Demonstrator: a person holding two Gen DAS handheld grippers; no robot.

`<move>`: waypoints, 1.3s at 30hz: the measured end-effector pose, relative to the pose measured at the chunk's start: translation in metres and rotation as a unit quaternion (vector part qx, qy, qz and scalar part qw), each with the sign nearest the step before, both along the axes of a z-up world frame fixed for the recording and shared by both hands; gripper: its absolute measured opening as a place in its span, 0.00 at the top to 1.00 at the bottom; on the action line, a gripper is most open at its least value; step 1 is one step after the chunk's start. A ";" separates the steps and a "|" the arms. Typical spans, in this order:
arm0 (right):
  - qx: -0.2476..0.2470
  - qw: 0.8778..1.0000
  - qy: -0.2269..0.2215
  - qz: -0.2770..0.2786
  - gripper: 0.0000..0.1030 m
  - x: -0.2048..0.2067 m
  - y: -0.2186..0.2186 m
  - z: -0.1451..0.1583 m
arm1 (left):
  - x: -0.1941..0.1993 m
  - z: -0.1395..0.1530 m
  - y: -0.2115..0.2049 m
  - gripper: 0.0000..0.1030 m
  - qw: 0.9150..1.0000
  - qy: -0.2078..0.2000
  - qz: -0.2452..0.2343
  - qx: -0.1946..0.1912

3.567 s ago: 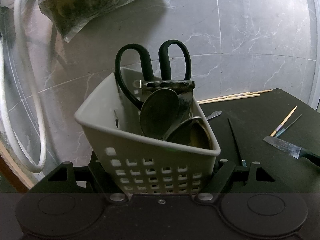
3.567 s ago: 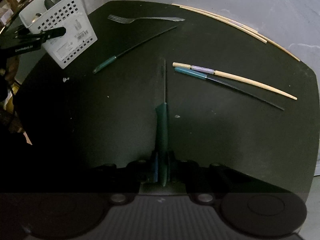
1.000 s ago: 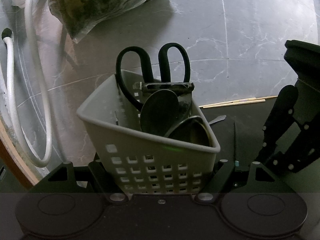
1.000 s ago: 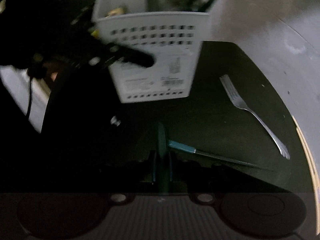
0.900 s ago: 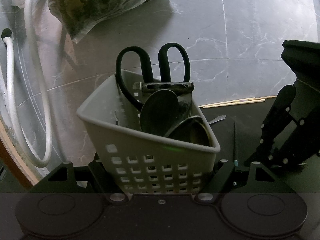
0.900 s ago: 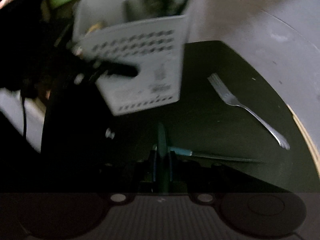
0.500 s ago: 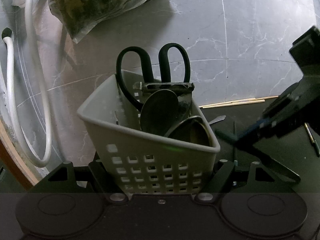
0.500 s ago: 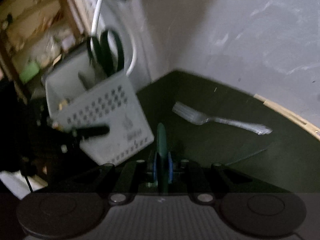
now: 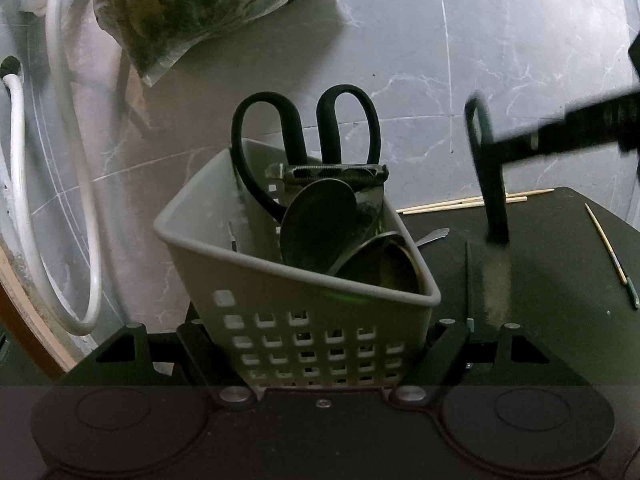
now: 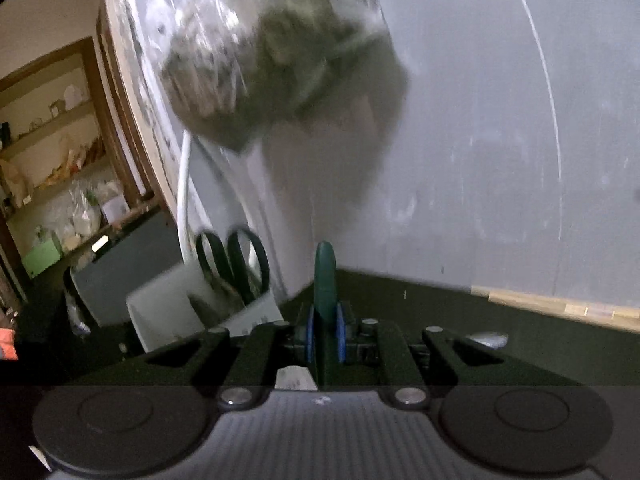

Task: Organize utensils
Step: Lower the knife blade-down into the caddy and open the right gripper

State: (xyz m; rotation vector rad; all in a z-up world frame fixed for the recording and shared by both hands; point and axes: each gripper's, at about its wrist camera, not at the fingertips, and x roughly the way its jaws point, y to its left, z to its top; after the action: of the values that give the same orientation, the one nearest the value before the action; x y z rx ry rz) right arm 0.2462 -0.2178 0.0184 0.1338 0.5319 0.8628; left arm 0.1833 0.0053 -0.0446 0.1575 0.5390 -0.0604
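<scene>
- Left wrist view: left tool (image 9: 320,344) clamps the basket (image 9: 296,276), which already holds scissors (image 9: 304,128) and spoons.
- Right tool (image 10: 324,340) pinches a knife (image 9: 490,184) beside it, not yet in.
- Chopsticks (image 9: 464,202) wait on the counter (image 9: 560,248).

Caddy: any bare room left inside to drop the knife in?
Free: the near-left pocket of the caddy, between its left wall and the spoons. Crowded: scissors at the back, spoon bowls filling the right corner. On the table, bare between knife and chopstick.
</scene>
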 end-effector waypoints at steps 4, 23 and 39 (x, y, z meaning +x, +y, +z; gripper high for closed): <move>0.011 0.998 -0.059 -0.005 0.88 -0.005 0.003 0.042 | 0.000 -0.001 0.000 0.24 1.000 0.000 0.000 -0.001; 0.014 0.983 -0.129 0.132 0.82 -0.041 0.118 0.067 | 0.001 -0.002 -0.001 0.24 1.000 -0.003 0.005 -0.010; -0.014 0.995 0.012 -0.100 0.00 -0.073 0.000 0.011 | 0.002 0.001 0.001 0.24 1.000 0.006 0.000 -0.008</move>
State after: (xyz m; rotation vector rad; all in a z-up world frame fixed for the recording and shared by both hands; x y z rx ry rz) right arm 0.1733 -0.2177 0.0294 0.1684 0.5434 0.6586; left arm 0.1855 0.0061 -0.0436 0.1422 0.5501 -0.0651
